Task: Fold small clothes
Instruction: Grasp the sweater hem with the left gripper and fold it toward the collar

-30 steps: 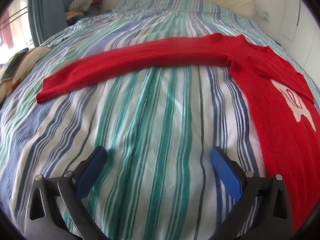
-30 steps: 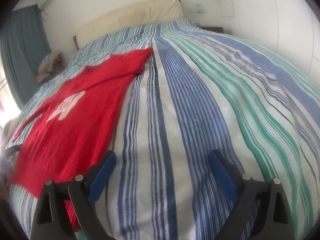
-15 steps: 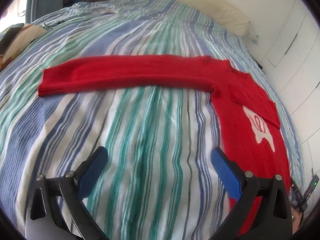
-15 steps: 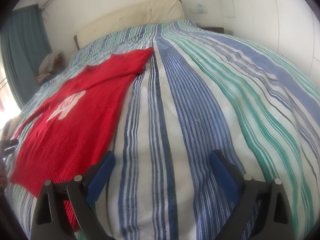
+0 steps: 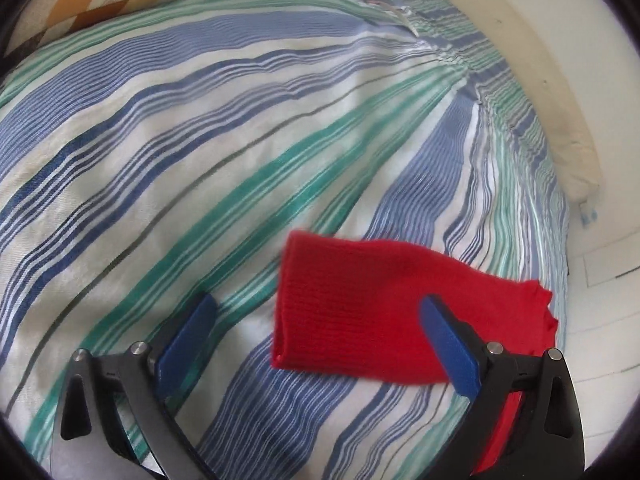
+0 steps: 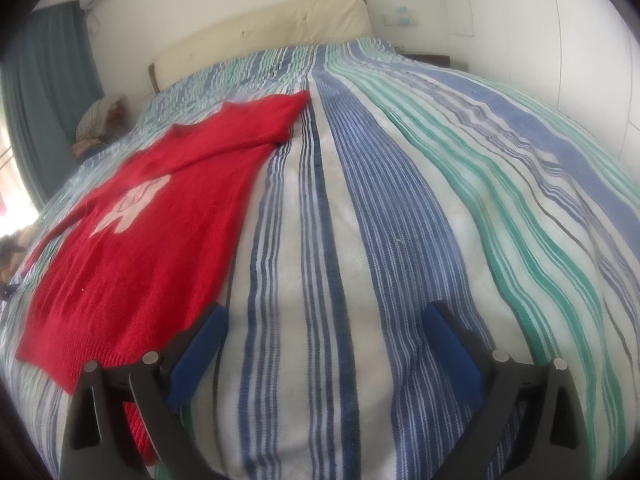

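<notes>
Left wrist view looks down on a striped bedspread (image 5: 248, 152) with the cuff end of a red sweater sleeve (image 5: 360, 320) lying flat between the blue pads of the left gripper (image 5: 320, 340). Its jaws have just been narrowing a little, yet they stand wide apart, and neither pad presses on the sleeve; the right-hand pad overlaps it only in the picture. Nothing is held.

From the right wrist, the red sweater (image 6: 140, 240) is spread face up on the left part of the bed, body flat, one sleeve reaching toward the far headboard (image 6: 260, 28). The right gripper (image 6: 324, 344) hovers over bare bedspread just right of the hem, jaws wide and empty.

By my reading the folding has hardly started: the garment is laid out smooth, no fold is visible, and both sleeves and the body remain to be turned in. The likely first step is taking the sleeve cuff.

A white motif (image 6: 132, 204) with red marks sits on the chest; it is too blurred to read. No brand or label shows.
</notes>
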`<state>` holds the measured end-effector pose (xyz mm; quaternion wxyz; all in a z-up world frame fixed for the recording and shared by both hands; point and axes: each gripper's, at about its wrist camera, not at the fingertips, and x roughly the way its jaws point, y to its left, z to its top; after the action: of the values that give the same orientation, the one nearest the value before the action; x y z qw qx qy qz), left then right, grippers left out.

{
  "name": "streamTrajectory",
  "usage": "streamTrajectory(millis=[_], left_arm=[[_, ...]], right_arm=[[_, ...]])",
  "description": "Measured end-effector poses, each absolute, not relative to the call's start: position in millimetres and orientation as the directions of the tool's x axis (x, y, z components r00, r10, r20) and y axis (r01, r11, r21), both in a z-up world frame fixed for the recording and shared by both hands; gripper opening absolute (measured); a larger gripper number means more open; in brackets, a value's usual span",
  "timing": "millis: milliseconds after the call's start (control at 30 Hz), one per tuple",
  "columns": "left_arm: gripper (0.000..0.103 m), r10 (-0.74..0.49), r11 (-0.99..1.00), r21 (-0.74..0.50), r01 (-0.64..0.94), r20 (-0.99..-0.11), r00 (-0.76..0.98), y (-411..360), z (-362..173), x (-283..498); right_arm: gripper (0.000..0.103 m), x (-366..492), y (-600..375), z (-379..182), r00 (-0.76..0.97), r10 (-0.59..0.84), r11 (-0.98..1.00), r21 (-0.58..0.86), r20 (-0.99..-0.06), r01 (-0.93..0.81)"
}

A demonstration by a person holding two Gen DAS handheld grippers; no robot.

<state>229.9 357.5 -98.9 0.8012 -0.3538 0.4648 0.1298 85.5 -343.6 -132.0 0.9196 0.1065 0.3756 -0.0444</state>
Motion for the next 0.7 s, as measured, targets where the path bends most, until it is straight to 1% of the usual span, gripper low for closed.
streamTrajectory(millis=[33,67,100,167,267,367,467,567,633,667,700], left_arm=[[0.076,-0.103,0.729,-0.43,-0.532,-0.837,0.537,352,-96,234],[0.011,-0.118,0.742,-0.43,-0.515,-0.839,0.53,345,-93,239],[0.007,-0.164,0.741,-0.454,-0.494,-0.837,0.523,341,-90,245],[0.006,-0.176,0.756,-0.472,-0.453,-0.813,0.554,327,-65,251],[0.006,-0.207,0.821,-0.479,-0.312,-0.759,0.618,282,-1,266],[0.006,-0.289,0.87,-0.479,-0.121,-0.691,0.662,212,67,287],[0.006,-0.38,0.892,-0.445,0.077,-0.648,0.66,125,117,302],[0.006,-0.469,0.876,-0.421,0.236,-0.63,0.619,41,140,313],[0.006,-0.499,0.866,-0.39,0.313,-0.633,0.592,-10,139,320],[0.01,-0.52,0.854,-0.38,0.355,-0.641,0.565,-32,135,323],[0.029,-0.534,0.844,-0.37,0.389,-0.66,0.529,-52,127,327]], right_arm=[[0.098,86,-343,-132,0.714,-0.002,0.973,0.162,-0.7,0.162],[0.098,86,-343,-132,0.714,-0.002,0.973,0.162,-0.7,0.162],[0.098,86,-344,-132,0.714,-0.003,0.973,0.162,-0.7,0.162],[0.098,86,-344,-132,0.715,-0.007,0.974,0.158,-0.699,0.165],[0.098,86,-343,-132,0.713,-0.013,0.975,0.151,-0.701,0.166],[0.099,86,-344,-132,0.711,-0.011,0.975,0.152,-0.703,0.165],[0.099,86,-343,-132,0.707,-0.015,0.976,0.145,-0.707,0.165],[0.1,86,-343,-132,0.709,-0.014,0.976,0.146,-0.705,0.164],[0.1,86,-343,-132,0.711,-0.012,0.975,0.148,-0.703,0.163],[0.1,86,-343,-132,0.711,-0.012,0.976,0.148,-0.703,0.163],[0.1,86,-343,-132,0.712,-0.012,0.976,0.148,-0.702,0.162]])
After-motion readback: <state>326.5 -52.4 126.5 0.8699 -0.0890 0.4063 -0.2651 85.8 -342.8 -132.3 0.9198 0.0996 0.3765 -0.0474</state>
